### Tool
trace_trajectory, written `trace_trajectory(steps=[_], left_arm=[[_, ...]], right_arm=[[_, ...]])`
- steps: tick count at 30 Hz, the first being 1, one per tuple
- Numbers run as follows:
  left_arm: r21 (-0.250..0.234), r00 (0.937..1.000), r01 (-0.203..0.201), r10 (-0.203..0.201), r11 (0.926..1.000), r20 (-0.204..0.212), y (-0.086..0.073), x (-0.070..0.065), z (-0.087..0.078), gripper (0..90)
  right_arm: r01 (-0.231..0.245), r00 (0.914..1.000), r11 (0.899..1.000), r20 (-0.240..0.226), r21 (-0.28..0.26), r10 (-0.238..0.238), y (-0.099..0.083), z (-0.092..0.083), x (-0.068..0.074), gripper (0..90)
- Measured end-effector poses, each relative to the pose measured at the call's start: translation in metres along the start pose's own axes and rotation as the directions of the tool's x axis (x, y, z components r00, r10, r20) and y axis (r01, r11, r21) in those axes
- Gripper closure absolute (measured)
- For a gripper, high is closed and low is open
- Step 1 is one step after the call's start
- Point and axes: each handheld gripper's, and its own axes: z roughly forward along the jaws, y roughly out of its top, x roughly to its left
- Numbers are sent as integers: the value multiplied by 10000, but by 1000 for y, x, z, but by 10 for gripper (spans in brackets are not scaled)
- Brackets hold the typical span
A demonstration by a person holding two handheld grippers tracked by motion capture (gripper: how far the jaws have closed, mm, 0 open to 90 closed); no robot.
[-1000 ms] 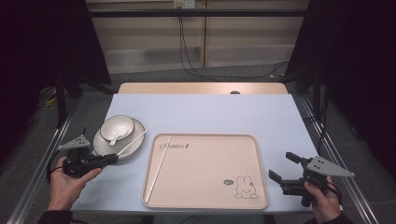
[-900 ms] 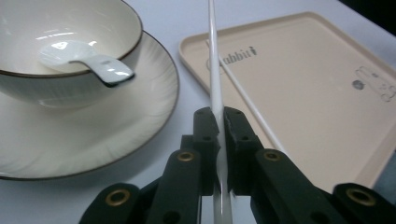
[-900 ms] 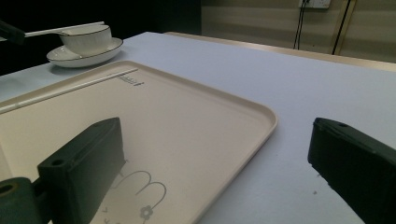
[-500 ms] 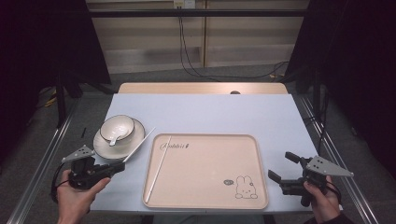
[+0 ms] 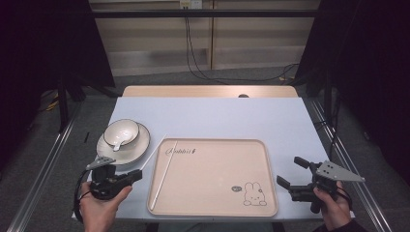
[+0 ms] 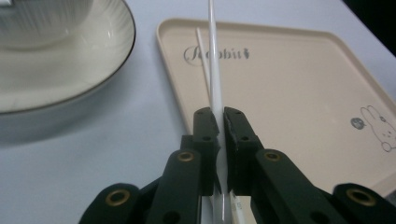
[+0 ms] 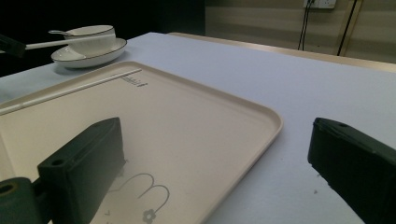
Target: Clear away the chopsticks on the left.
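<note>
My left gripper is shut on the near end of a thin white chopstick. The stick slants up and away, its far tip over the tray's left rim. A second white chopstick lies lengthwise on the left side of the beige tray. My right gripper stands open at the tray's near right corner with nothing between its jaws.
A white bowl holding a spoon sits on a saucer to the left of the tray. The tray carries a rabbit drawing near its front right. Bare light-blue table stretches behind the tray.
My left hand has carried the chopstick to the right, off the saucer's edge and toward the tray's left rim. The right hand has stayed where it was.
</note>
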Motion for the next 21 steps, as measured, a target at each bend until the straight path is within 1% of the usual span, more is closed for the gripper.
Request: trace_trajectory(steps=[1,2,4,6,8,10,11,13,15,16,17,19,20,21], left_arm=[[5,10000,28,-28,10000,-46,0,0,4,846],[92,9999,152,-152,9998,31,0,0,9,846],[267,9999,101,-97,9996,-139,1,-3,16,846],[349,9996,231,-226,9991,-163,1,-5,20,846],[406,9997,188,-183,9990,-142,1,-11,27,846],[571,10000,21,-15,9984,-99,2,-14,31,846],[559,9999,4,4,9984,-135,2,-17,34,846],[664,10000,40,-37,9978,-52,2,-21,39,846],[714,9999,-19,30,9974,-159,2,-25,42,846],[727,9999,77,-67,9973,-131,3,-27,44,846],[709,9998,71,-56,9975,-215,3,-28,46,846],[688,9991,222,-196,9974,-380,3,-30,49,846],[838,9991,235,-205,9962,-362,2,-32,52,846],[863,9992,218,-188,9960,-358,1,-32,53,846]], right_arm=[[2,10000,10000,7,6,-3,0,0,0,32],[6,10000,10000,3,22,-6,0,0,0,32],[-21,10000,10000,53,50,21,0,0,0,32],[-17,10000,10000,3,48,17,0,0,0,32],[1,10000,10000,78,73,-2,0,1,-1,32],[12,10000,10000,24,62,-12,0,1,-1,32],[-33,10000,10000,1,48,33,0,1,0,32],[68,10000,10000,-47,61,-67,0,1,1,32],[17,10000,10000,-53,65,-17,0,1,1,32],[17,10000,10000,-57,92,-17,0,1,1,31],[39,10000,10000,-27,74,-39,0,1,1,32],[22,10000,10000,-32,94,-22,0,1,1,32],[25,10000,10000,-66,64,-24,0,1,1,32],[7,10000,10000,-74,59,-7,0,2,2,32]])
